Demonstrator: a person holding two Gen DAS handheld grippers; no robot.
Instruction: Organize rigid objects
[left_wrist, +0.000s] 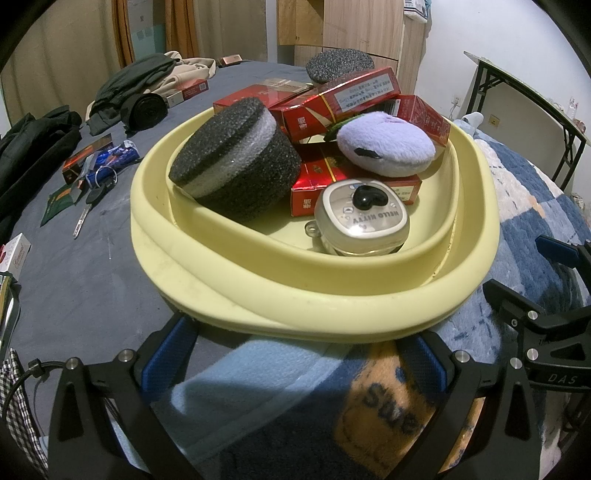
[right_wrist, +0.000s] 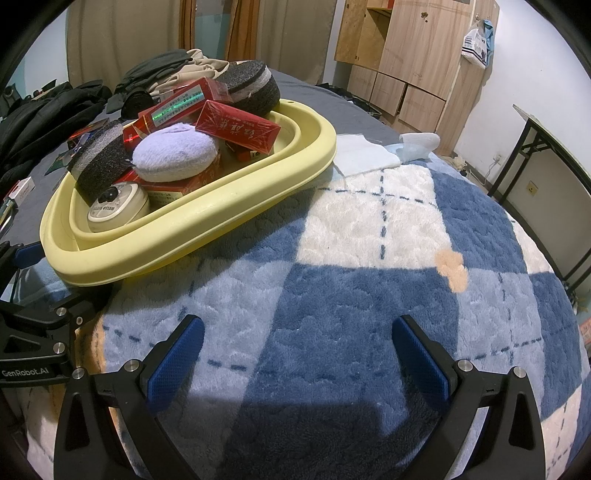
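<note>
Left wrist view: the left hand-held gripper (left_wrist: 295, 354) is spread wide at the near rim of the yellow basin (left_wrist: 317, 291), gripping nothing; the basin sits on the bed, holding red cartons (left_wrist: 332, 107), a black foam cylinder (left_wrist: 236, 162), a lilac puff (left_wrist: 386, 144) and a round tin (left_wrist: 364, 218); the right hand-held gripper (right_wrist: 297, 350) hovers wide and empty over the plaid blanket (right_wrist: 369, 258).

My left black two-finger gripper with blue ribbed pads (left_wrist: 291, 354) is spread wide and points forward, while my matching right black gripper (right_wrist: 297, 349) beside it has its jaws equally parted, gripping nothing.
</note>
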